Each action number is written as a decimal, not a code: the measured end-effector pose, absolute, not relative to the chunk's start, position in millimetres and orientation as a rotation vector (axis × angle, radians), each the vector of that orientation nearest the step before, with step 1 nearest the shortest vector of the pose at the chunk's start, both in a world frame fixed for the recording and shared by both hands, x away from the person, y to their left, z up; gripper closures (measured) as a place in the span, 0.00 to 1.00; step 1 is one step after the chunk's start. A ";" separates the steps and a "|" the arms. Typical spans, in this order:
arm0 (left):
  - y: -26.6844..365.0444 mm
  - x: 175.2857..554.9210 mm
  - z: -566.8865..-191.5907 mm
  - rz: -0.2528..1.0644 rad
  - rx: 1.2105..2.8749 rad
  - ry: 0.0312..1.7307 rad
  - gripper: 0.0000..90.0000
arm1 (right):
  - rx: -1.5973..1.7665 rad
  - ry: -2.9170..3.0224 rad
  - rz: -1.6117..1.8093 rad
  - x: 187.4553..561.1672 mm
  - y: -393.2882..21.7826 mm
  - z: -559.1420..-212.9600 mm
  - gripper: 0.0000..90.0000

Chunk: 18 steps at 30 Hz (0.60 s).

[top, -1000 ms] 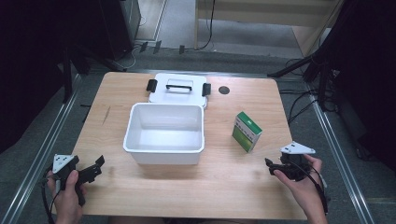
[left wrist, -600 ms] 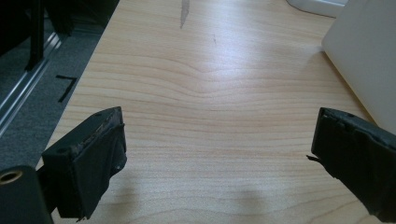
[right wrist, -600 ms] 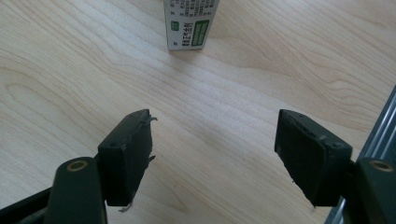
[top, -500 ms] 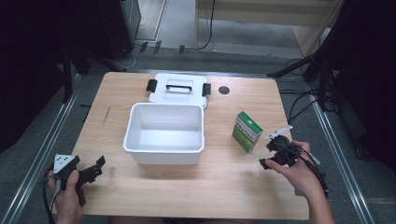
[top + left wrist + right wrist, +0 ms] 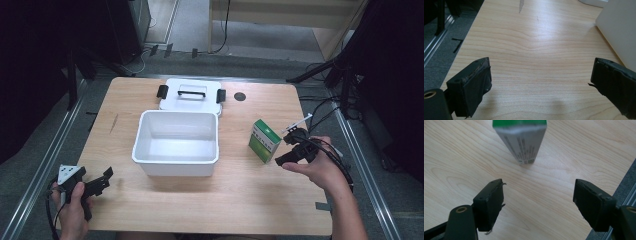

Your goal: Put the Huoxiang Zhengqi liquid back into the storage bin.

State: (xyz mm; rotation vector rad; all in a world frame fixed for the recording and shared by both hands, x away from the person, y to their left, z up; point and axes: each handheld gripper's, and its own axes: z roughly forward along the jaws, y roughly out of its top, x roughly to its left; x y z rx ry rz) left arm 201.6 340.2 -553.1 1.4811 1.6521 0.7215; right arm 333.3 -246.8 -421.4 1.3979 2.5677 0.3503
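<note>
Two claws gaping, empty; right claw (image 5: 289, 149) nearing green box (image 5: 264, 140), next straddle, pinch; left claw (image 5: 100, 181) far off.

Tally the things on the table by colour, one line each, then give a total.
White: 2 - the open bin and its lid lying behind it.
Green: 1 - the small carton right of the bin.
Black: 1 - a small round disc near the far edge.
Total: 4
</note>
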 end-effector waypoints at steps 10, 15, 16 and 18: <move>339.5 202.2 -553.1 0.723 1.486 1.657 0.04 | 1.352 2.620 0.296 352.0 -231.7 -403.3 0.28; 339.8 202.1 -553.1 0.721 1.484 1.657 0.04 | 1.308 2.651 0.295 359.9 -221.3 -396.6 0.27; 339.6 202.1 -553.1 0.722 1.485 1.657 0.04 | 1.295 2.655 0.294 361.1 -219.9 -396.0 0.27; 339.6 202.1 -553.1 0.723 1.485 1.657 0.04 | 1.291 2.658 0.294 364.2 -214.6 -394.0 0.27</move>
